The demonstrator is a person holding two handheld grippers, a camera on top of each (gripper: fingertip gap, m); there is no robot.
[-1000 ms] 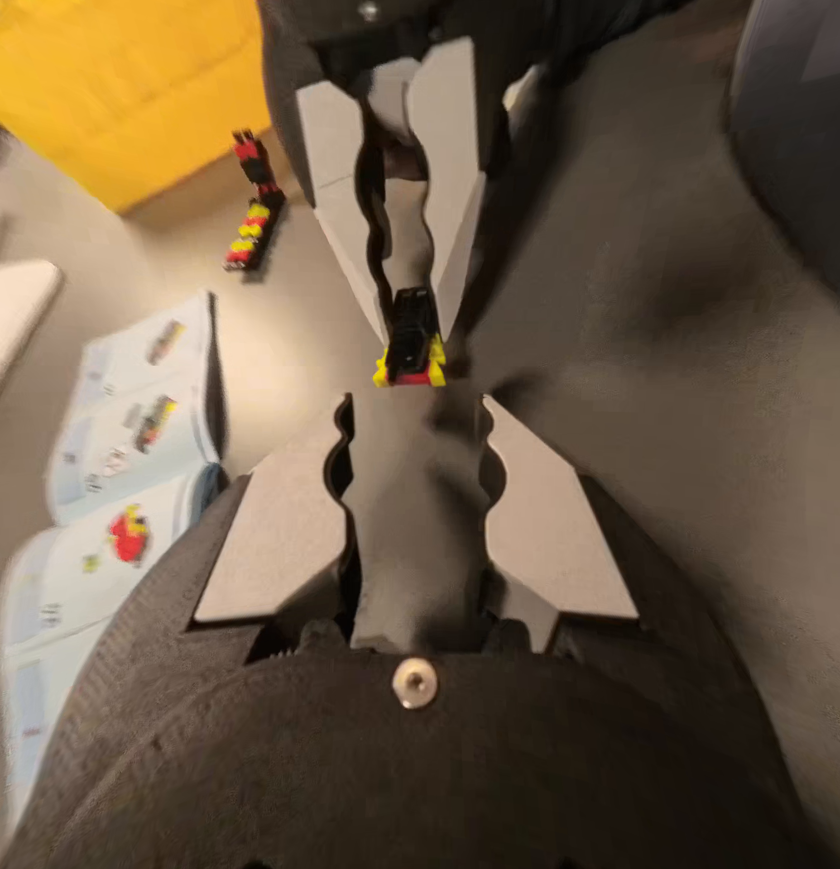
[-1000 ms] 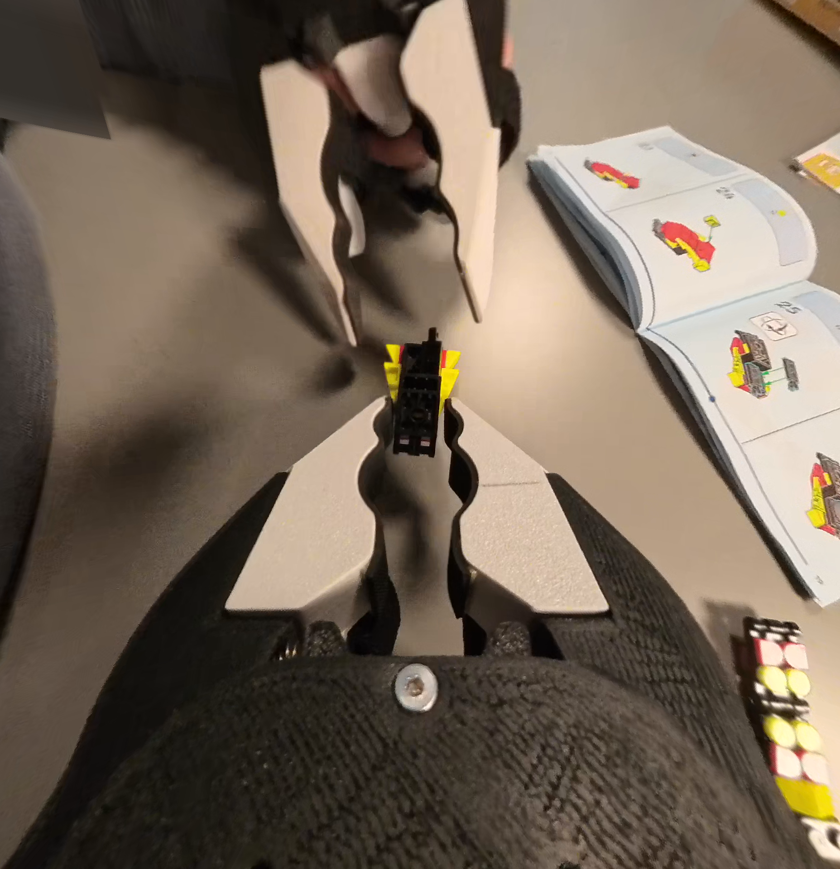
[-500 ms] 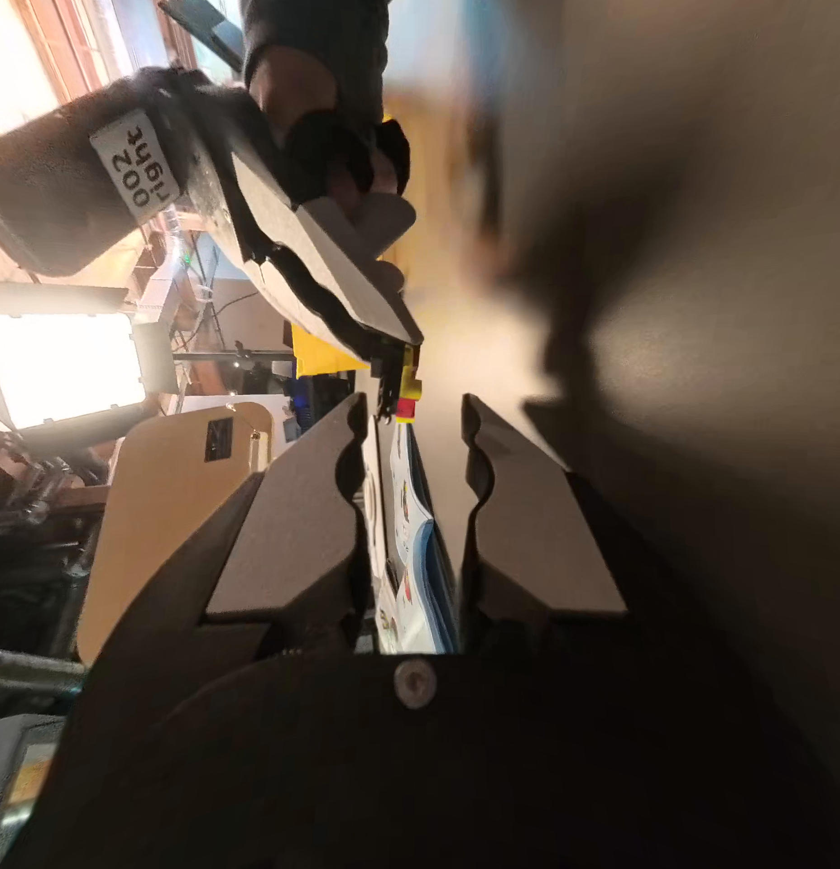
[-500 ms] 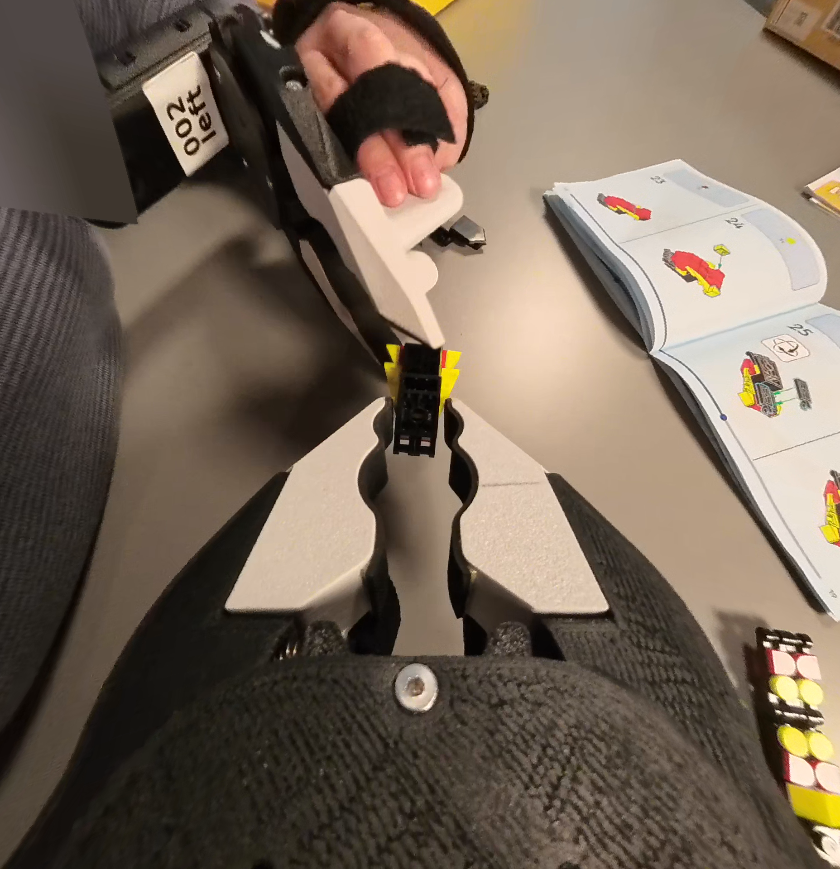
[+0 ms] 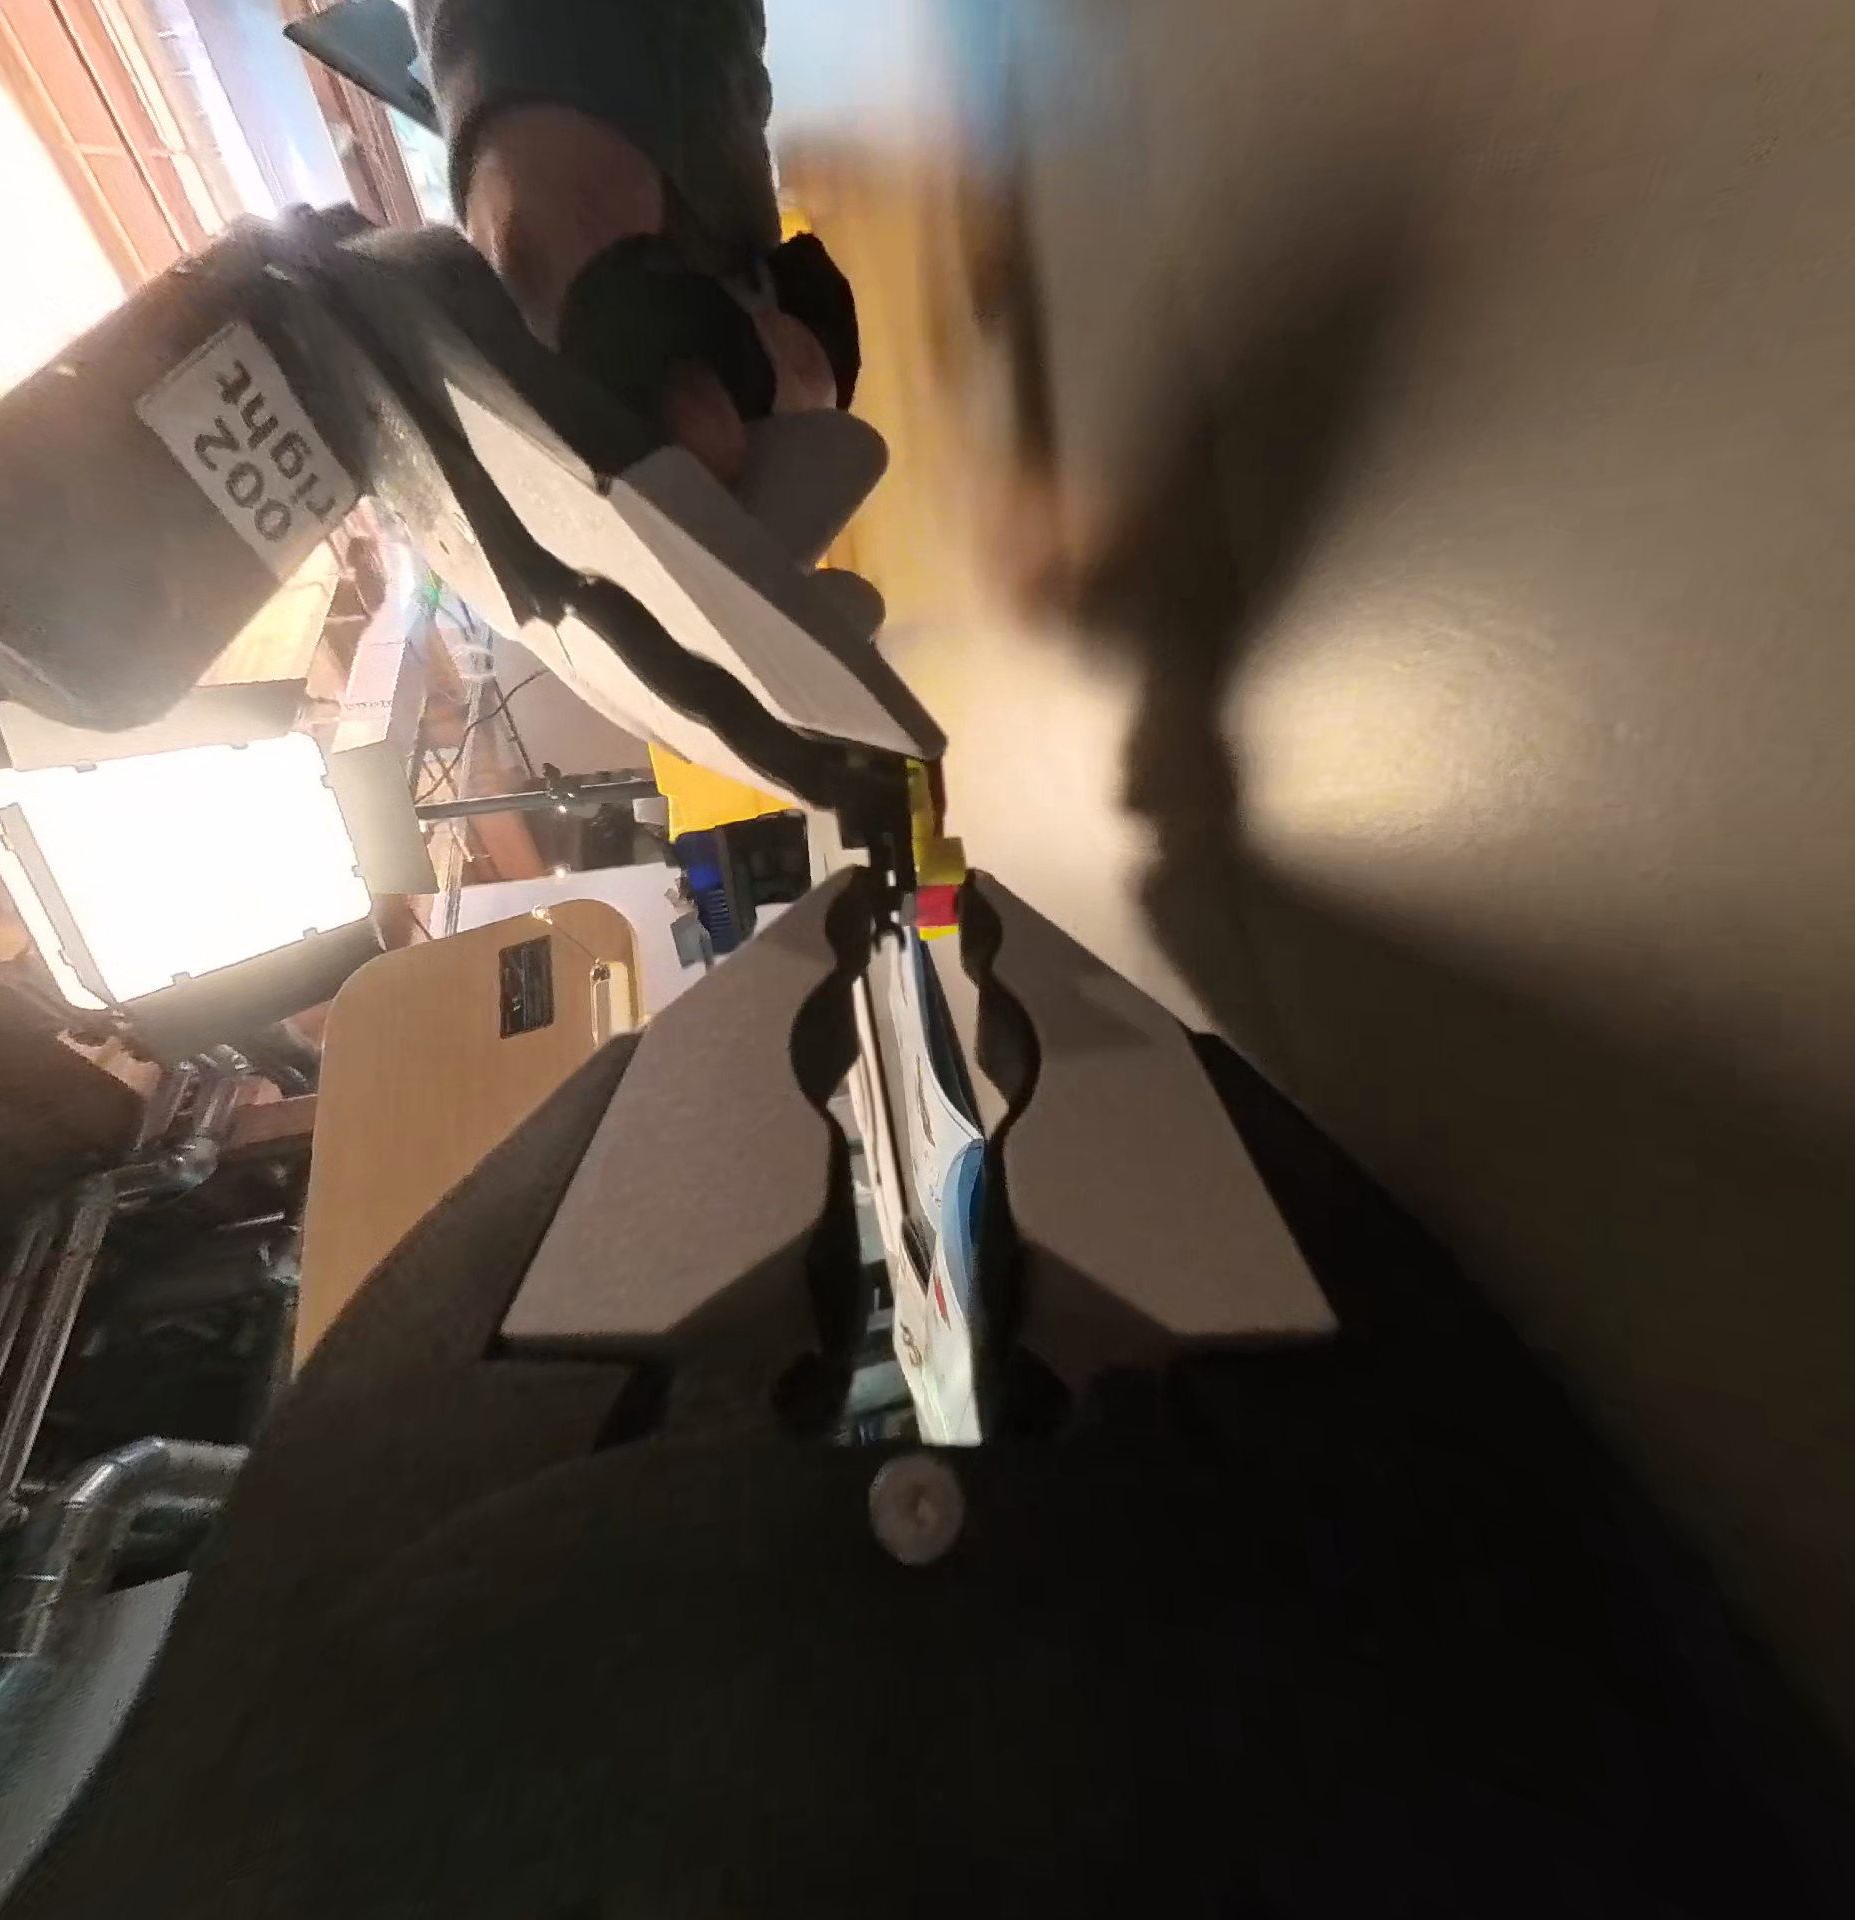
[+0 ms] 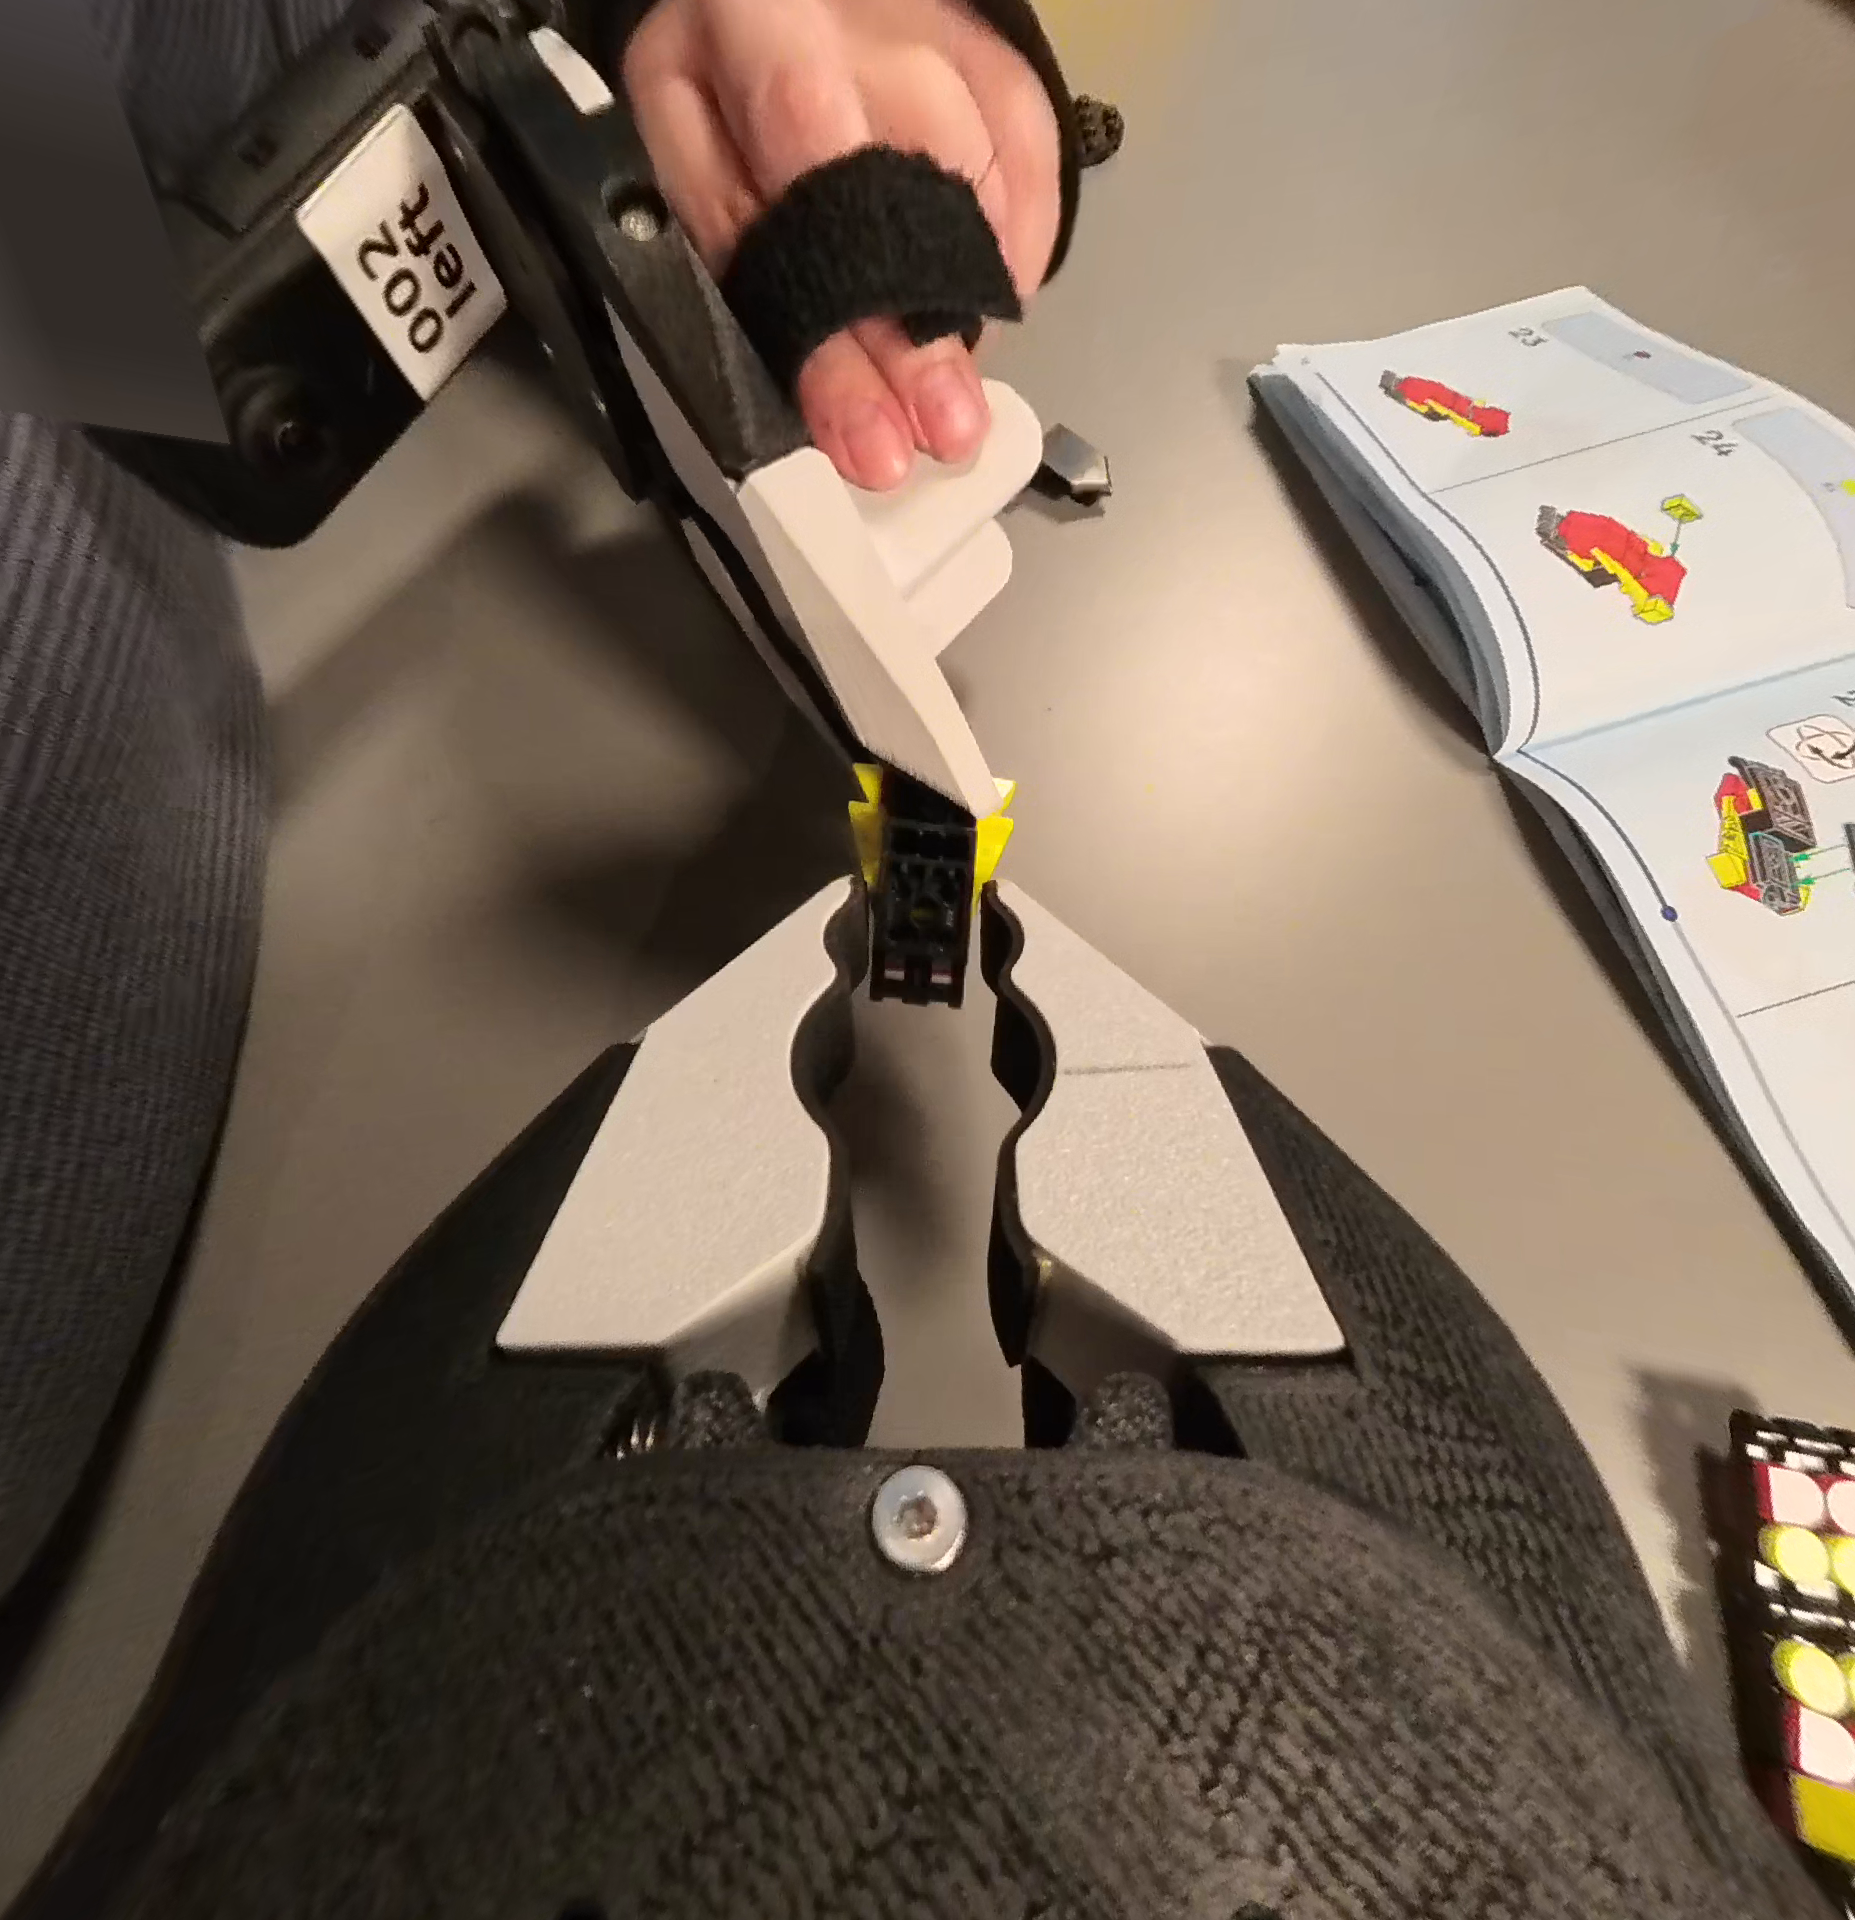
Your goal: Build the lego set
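Observation:
A small lego assembly [image 6: 918, 894], black with yellow and red parts, is held above the grey table [image 6: 1266, 935]. My right gripper [image 6: 918, 909] is shut on its near black end. My left gripper [image 6: 928, 779] comes down from the upper left, rolled on its side, and its fingers clamp the far yellow end. In the left wrist view my left gripper [image 5: 910, 896] has its tips closed on the red and yellow end of the assembly [image 5: 935, 906]. The right gripper [image 5: 881, 774] reaches in there from the upper left.
An open instruction booklet [image 6: 1629, 644] lies on the table to the right. A second lego strip [image 6: 1822, 1621], black, white and yellow, lies at the bottom right. A small dark piece [image 6: 1074, 473] lies behind the left gripper. Dark striped fabric [image 6: 71, 935] fills the left edge. The grippers are tip to tip, or close to it.
My left gripper rolled onto its side, moved onto the far end of the assembly, and its jaws narrowed onto it. My right gripper kept its hold and barely moved.

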